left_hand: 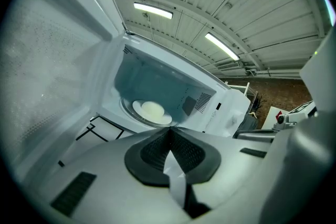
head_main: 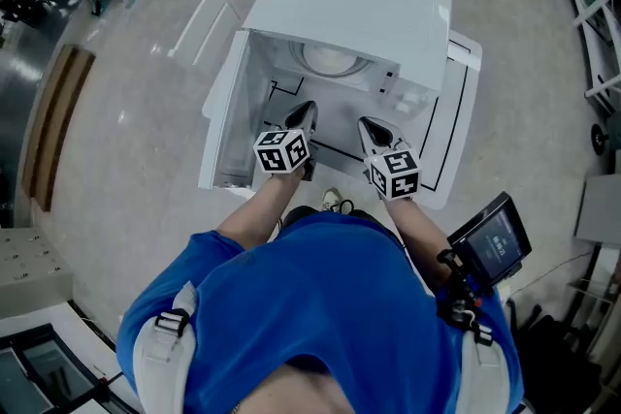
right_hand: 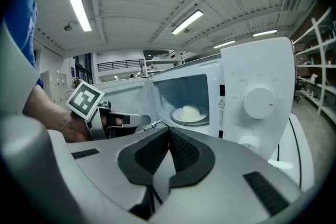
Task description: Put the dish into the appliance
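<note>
Fingertips of the left gripper (left_hand: 169, 130) and the right gripper (right_hand: 168, 131) are pressed together on nothing, and sensibly so. The round white dish (left_hand: 136, 108) with its pale mound already rests mid-turntable inside the white microwave oven (right_hand: 257, 76), its door (head_main: 221, 126) swung wide over the worktop's left edge.

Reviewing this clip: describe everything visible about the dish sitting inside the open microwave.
The dish is a shallow, round, white plate, ceramic by its look, with a pale rounded mound of food at its centre. It lies flat on what looks like the turntable, in the middle of the white microwave's cavity, with the door swung open. Nothing else touches it: the left gripper and right gripper are in front of the cavity, shut and empty.
</note>
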The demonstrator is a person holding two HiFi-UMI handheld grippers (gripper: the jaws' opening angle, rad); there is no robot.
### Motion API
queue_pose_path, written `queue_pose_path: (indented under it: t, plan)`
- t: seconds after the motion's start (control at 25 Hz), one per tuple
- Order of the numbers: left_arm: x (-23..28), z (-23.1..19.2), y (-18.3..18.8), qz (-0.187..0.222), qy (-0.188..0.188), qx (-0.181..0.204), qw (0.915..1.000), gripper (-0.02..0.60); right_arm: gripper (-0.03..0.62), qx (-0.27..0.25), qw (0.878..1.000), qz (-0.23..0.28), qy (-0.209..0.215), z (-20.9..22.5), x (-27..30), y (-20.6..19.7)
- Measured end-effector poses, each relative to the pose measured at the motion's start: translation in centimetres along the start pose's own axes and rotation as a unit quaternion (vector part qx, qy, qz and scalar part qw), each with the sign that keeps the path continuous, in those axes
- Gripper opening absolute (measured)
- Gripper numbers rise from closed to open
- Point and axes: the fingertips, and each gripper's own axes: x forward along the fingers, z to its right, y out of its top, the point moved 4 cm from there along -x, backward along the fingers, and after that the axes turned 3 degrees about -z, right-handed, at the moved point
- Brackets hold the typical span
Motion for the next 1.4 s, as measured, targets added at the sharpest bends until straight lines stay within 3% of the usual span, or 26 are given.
queue_pose_path:
  t: [0.8,1.4]
  plan:
    - [-5.7,4.1,-3.7,0.017,0.011,0.006,0.9998,0.006,0.002,0.009,1.000,0.011,0.013,-1.2,-5.3,-3.5]
    - [-10.1,6.0,-4.3,0.030,0.019,0.013,0.9993,0.006,0.002,0.005,1.000,0.020,0.018,-2.9,-8.5,-3.7]
